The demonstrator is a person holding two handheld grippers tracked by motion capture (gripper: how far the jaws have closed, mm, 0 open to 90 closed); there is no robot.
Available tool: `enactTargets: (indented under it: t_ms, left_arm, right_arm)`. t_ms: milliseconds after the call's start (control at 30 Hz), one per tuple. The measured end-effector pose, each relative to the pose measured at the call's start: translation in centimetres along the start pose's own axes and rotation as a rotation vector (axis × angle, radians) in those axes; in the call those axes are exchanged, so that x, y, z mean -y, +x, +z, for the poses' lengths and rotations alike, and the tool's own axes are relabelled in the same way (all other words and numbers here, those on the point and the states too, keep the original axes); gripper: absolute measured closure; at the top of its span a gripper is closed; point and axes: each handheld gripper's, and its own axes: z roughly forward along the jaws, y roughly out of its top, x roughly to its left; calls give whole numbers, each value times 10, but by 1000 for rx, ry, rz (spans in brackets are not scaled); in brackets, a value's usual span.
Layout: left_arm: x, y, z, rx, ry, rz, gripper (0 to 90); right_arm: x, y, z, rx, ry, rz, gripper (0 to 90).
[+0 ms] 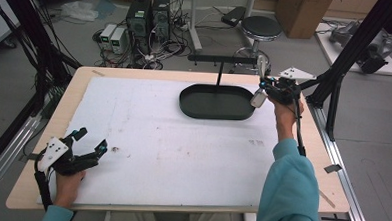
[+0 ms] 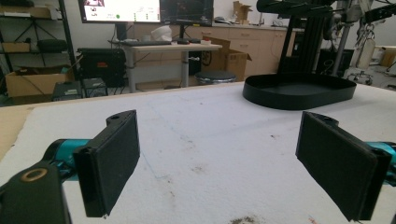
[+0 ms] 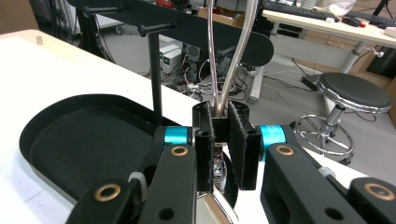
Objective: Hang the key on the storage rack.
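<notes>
My right gripper (image 1: 266,86) is held above the right end of a black oval tray (image 1: 194,110), shut on a shiny metal utensil (image 1: 258,98). In the right gripper view the utensil's two silver handle wires (image 3: 212,56) rise from between the shut jaws of that gripper (image 3: 222,112) toward the black hanging bar (image 3: 187,30); its lower end is mostly hidden under the jaws. A thin post (image 1: 219,74) holds the bar (image 1: 221,58) over the tray. My left gripper (image 1: 91,140) rests at the table's near left, open and empty, its pads (image 2: 114,163) wide apart.
White foam sheet (image 1: 172,139) covers the wooden table. A small dark smudge (image 1: 115,149) lies just right of the left gripper. Beyond the table are a black stool (image 1: 260,28), computer boxes with cables (image 1: 148,18) and black frame posts (image 1: 346,52) at the right edge.
</notes>
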Motion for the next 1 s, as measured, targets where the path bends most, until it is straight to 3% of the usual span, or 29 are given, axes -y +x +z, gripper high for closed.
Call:
enactTargets:
  t_ms: [1000]
  left_arm:
    - [0, 0, 0, -1, 2, -5, 141]
  right_arm:
    - [14, 8, 27, 75, 66, -13, 817]
